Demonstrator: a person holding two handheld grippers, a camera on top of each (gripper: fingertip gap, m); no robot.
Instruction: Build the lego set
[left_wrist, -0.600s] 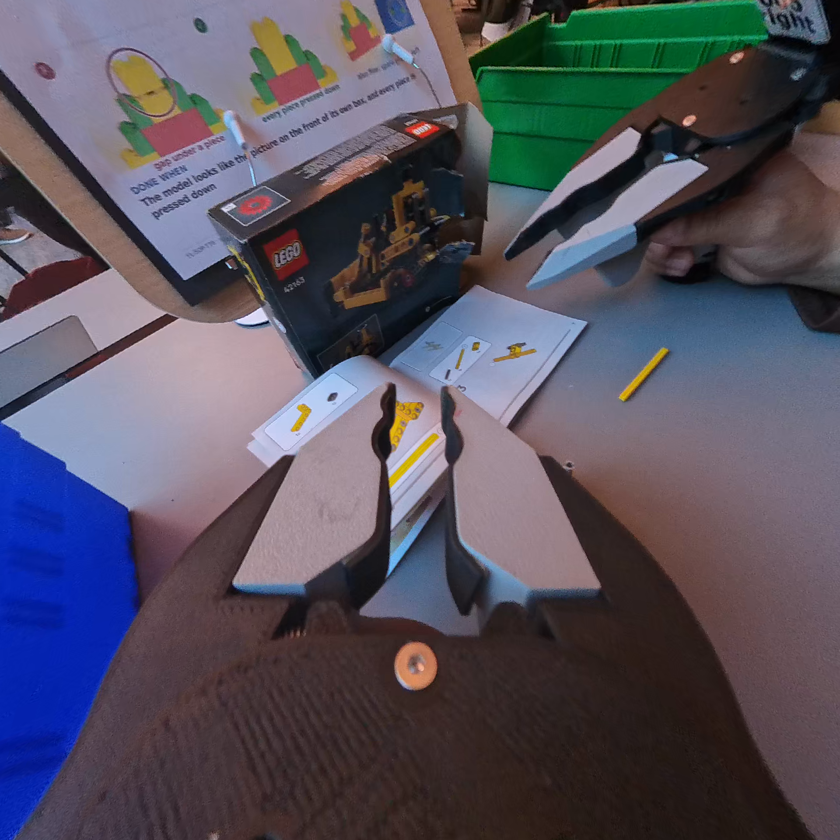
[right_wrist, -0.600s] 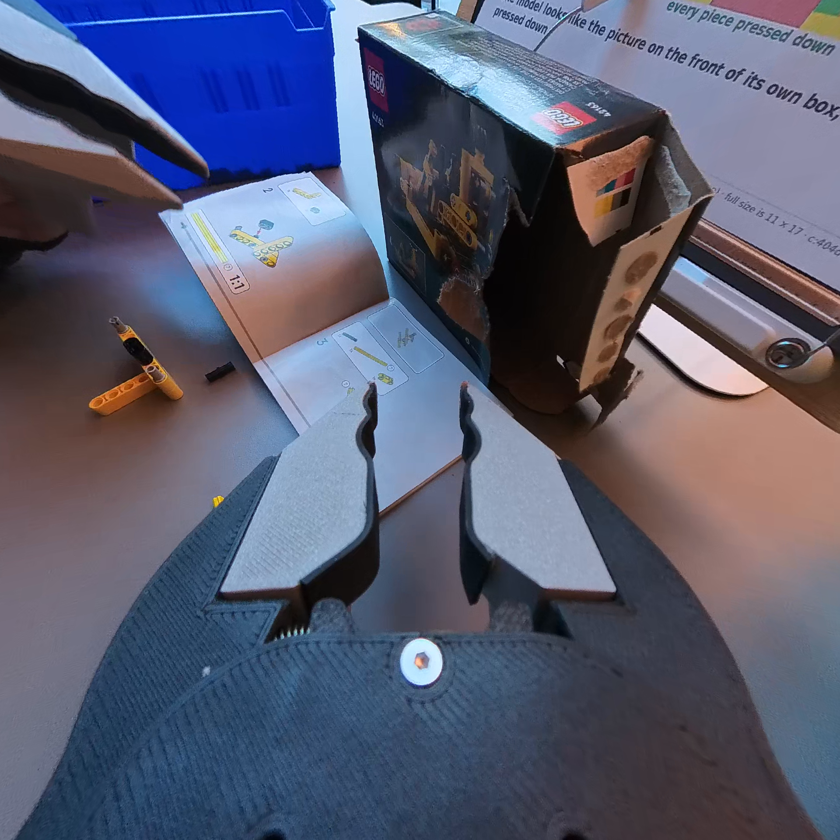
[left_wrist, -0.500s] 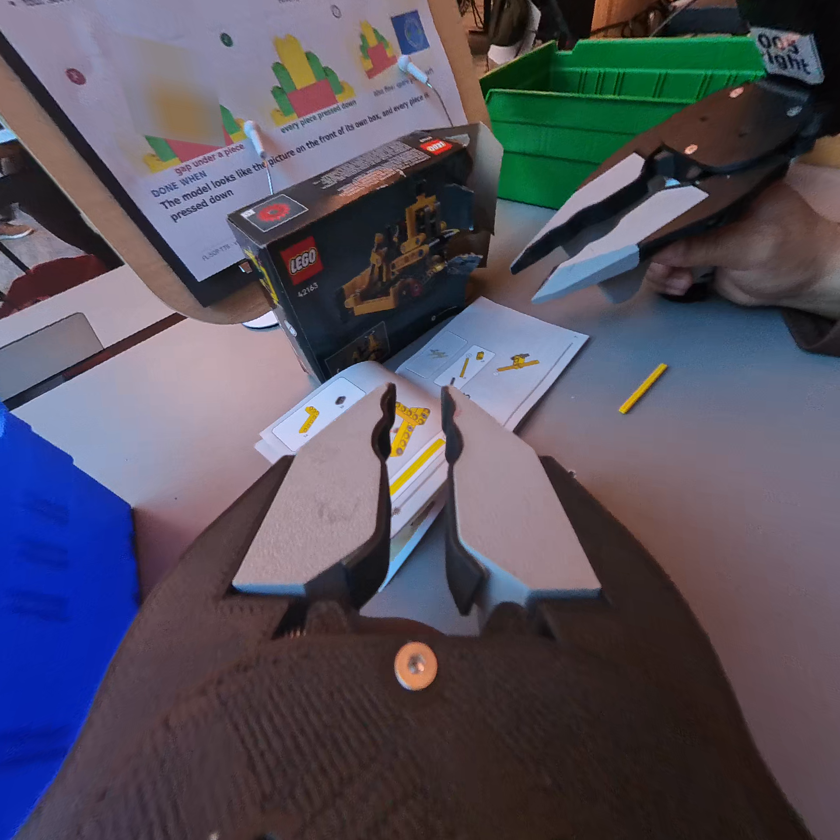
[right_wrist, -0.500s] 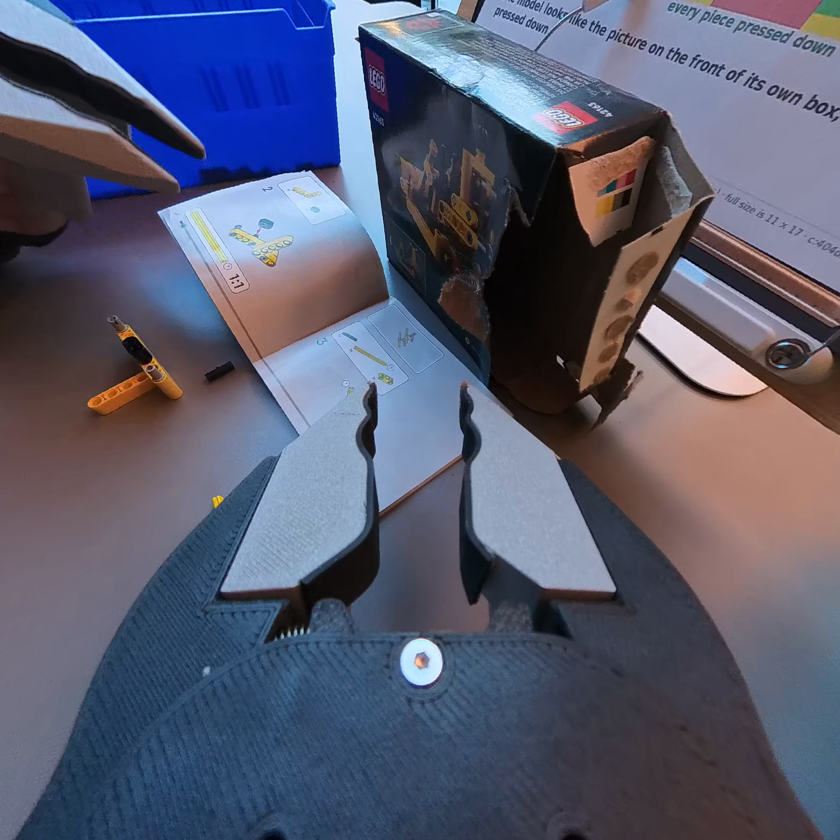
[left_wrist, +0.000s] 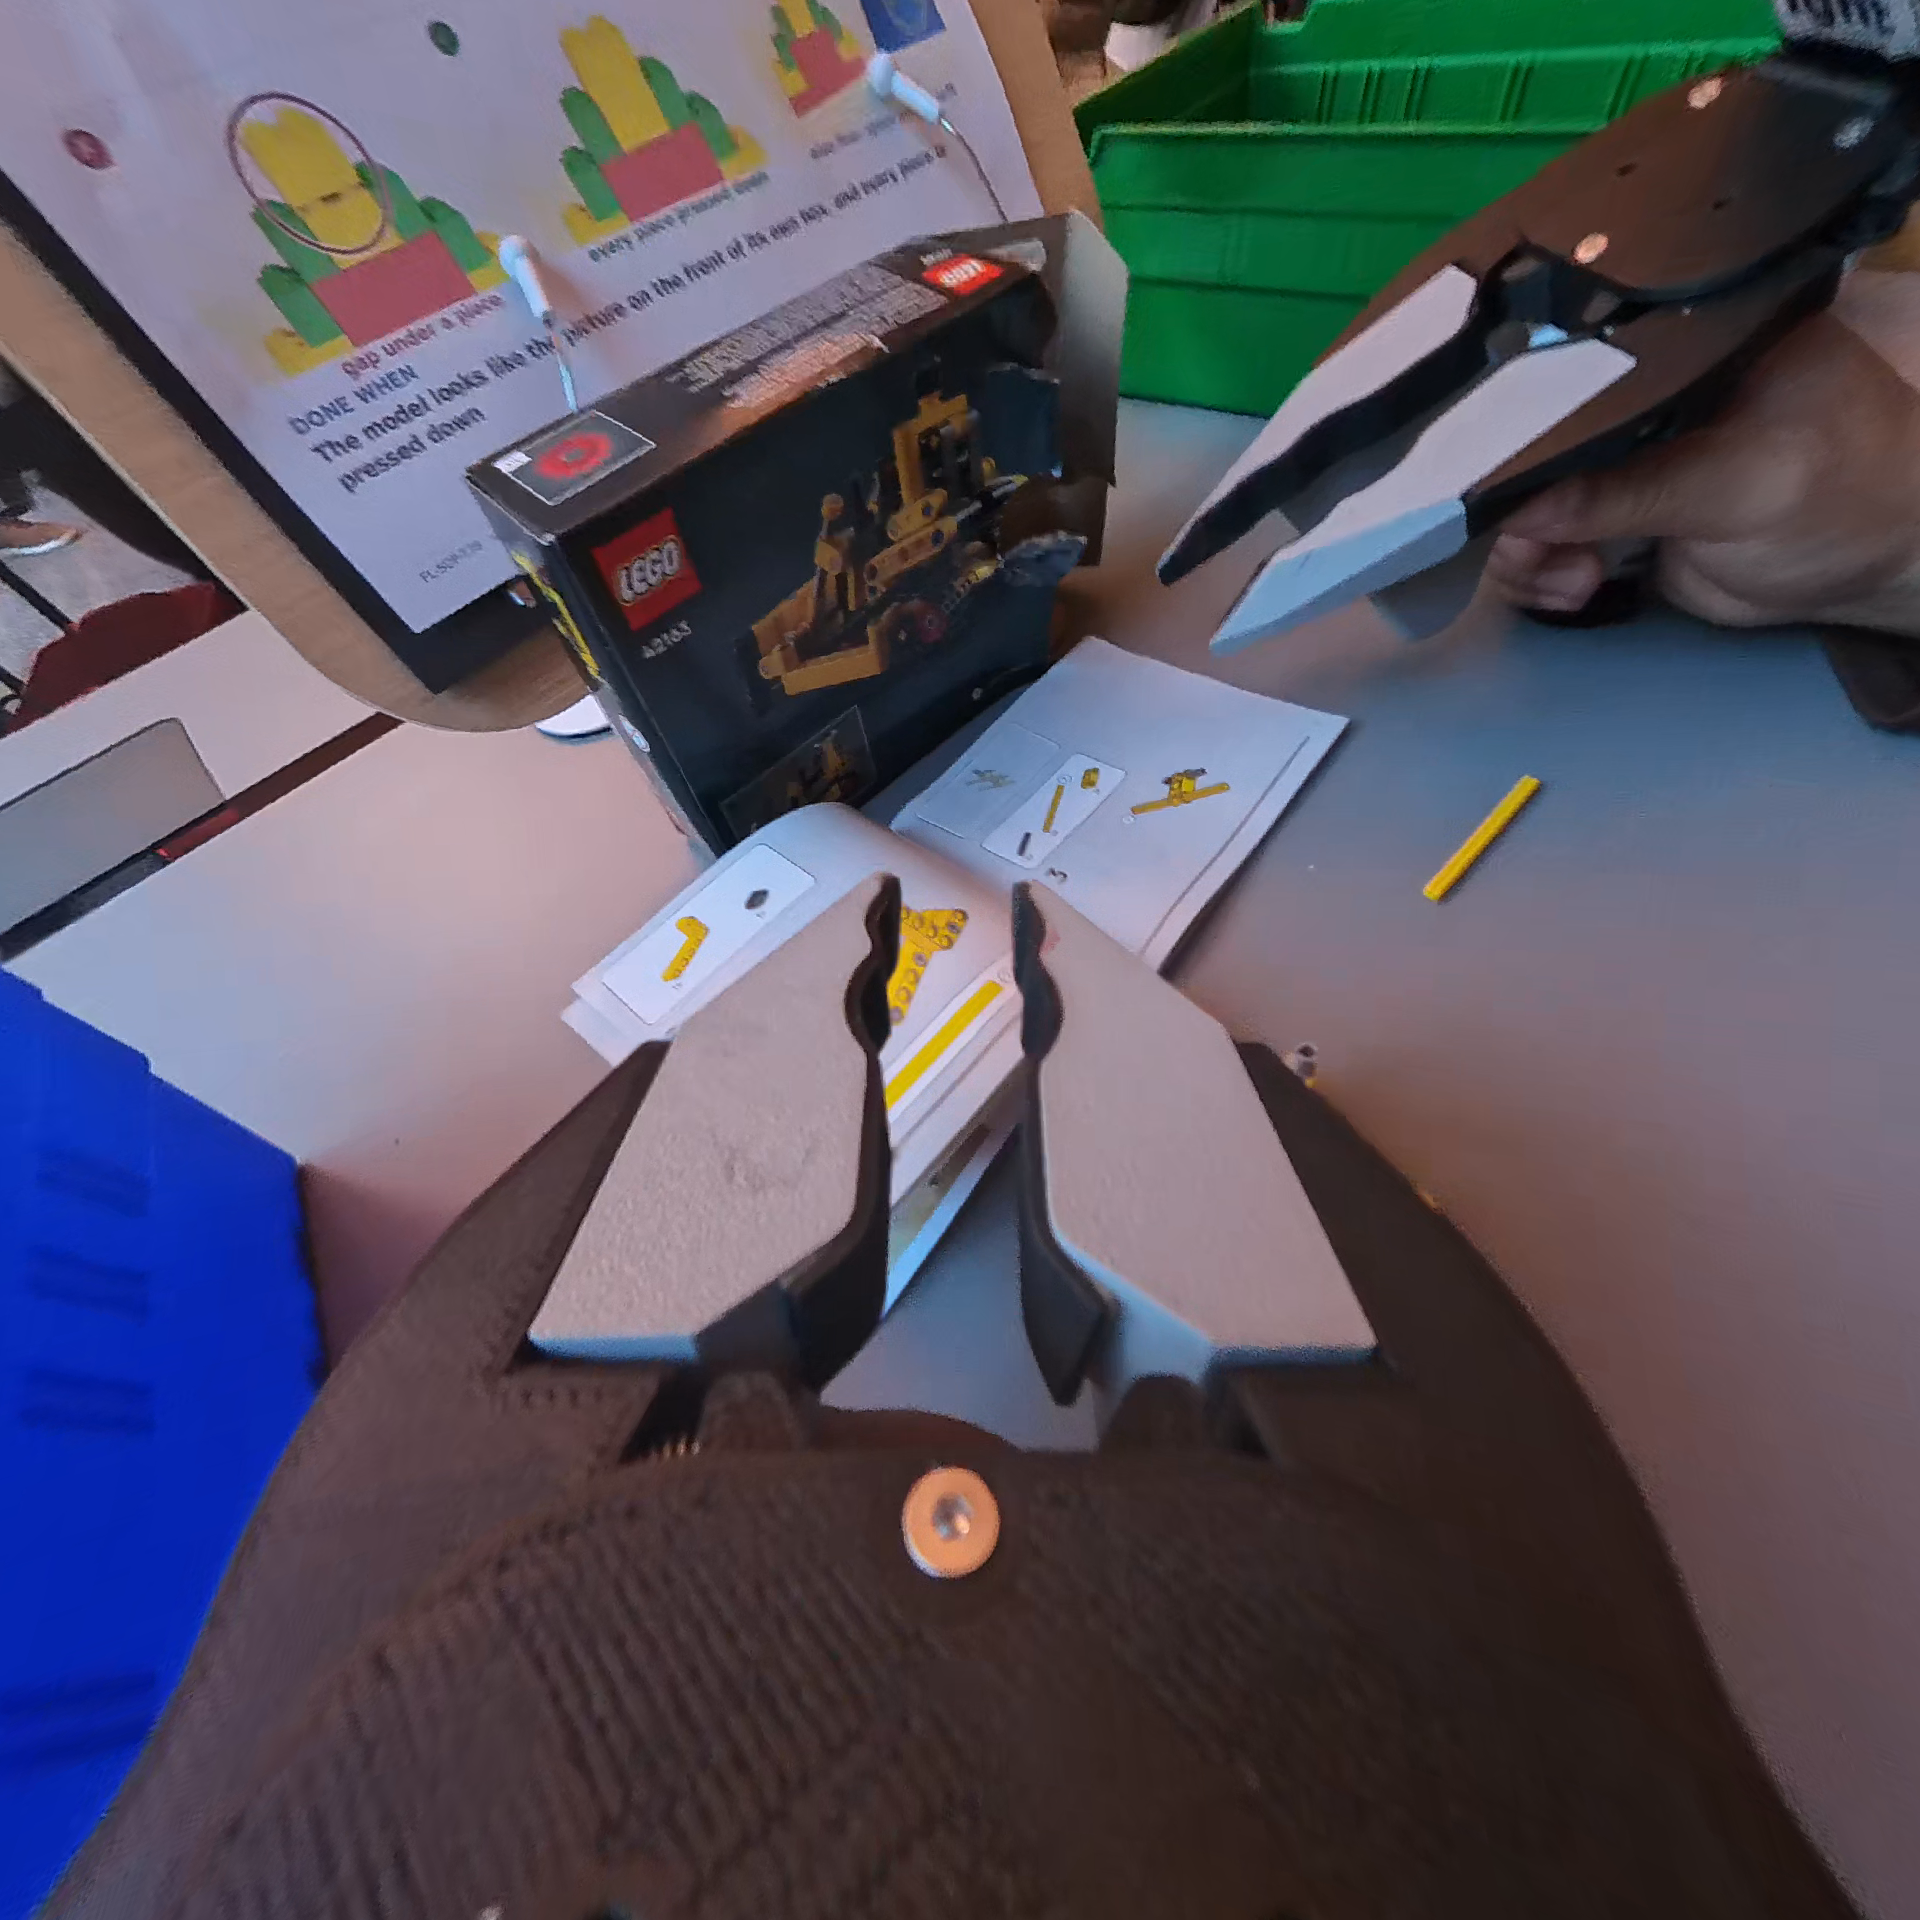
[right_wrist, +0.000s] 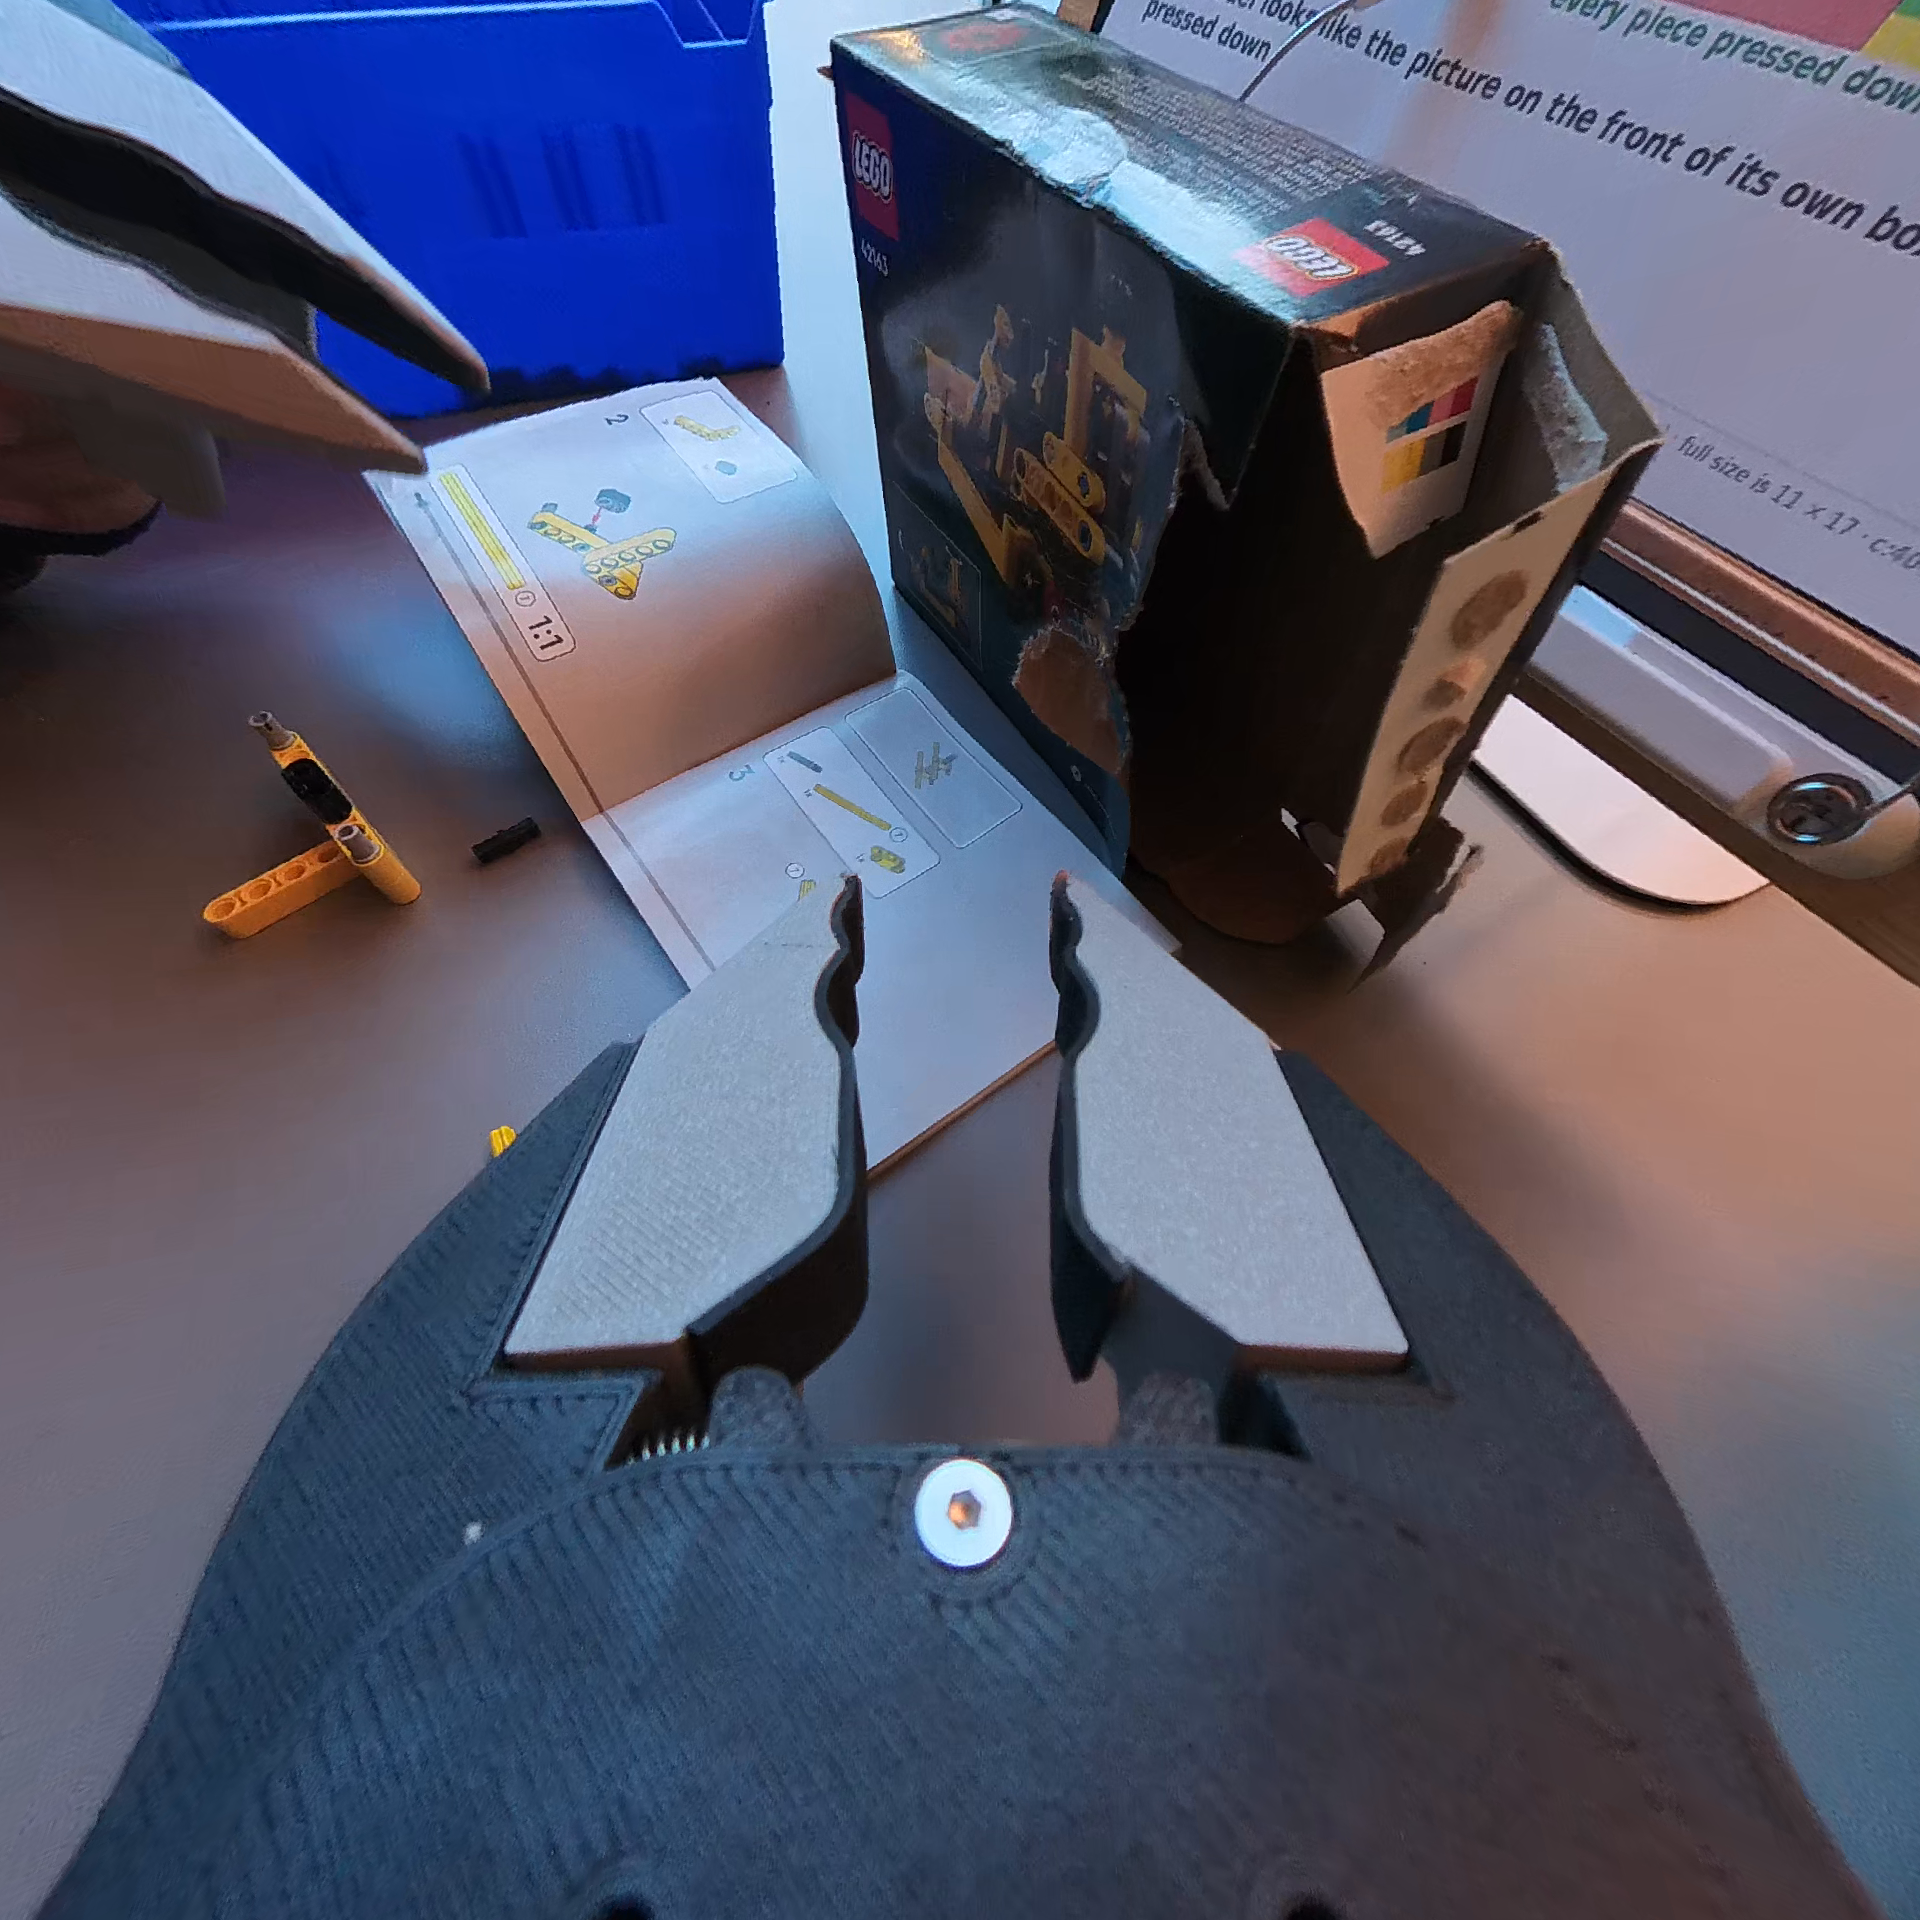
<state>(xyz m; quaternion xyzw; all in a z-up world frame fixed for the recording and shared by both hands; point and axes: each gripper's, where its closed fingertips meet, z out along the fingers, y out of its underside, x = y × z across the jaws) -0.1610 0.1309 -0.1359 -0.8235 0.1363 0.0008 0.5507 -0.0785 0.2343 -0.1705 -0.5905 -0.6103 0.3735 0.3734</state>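
A small yellow beam assembly (right_wrist: 312, 831) with grey pins lies on the table left of the open instruction booklet (right_wrist: 665, 644). A black pin (right_wrist: 506, 840) lies beside it. A long yellow axle (left_wrist: 1481, 837) lies on the table right of the booklet (left_wrist: 1122, 790). My left gripper (left_wrist: 951, 904) is open and empty, hovering over the booklet's near page. My right gripper (right_wrist: 954, 899) is open and empty above the booklet's corner; it also shows in the left wrist view (left_wrist: 1205, 603), held by a hand. The left gripper shows at the upper left of the right wrist view (right_wrist: 436, 416).
The torn black set box (left_wrist: 821, 561) (right_wrist: 1122, 447) stands behind the booklet. A poster board (left_wrist: 468, 239) stands behind it. A green bin (left_wrist: 1351, 177) is at the back right, a blue bin (right_wrist: 520, 177) (left_wrist: 104, 1455) on the left side. My right fingertips sit around 15 cm from my left ones. My left tips are roughly 8 cm from the black pin (right_wrist: 506, 840).
The left wrist view has shifted slightly, moving closer over the booklet. The right gripper has barely moved. Both stay open and empty.
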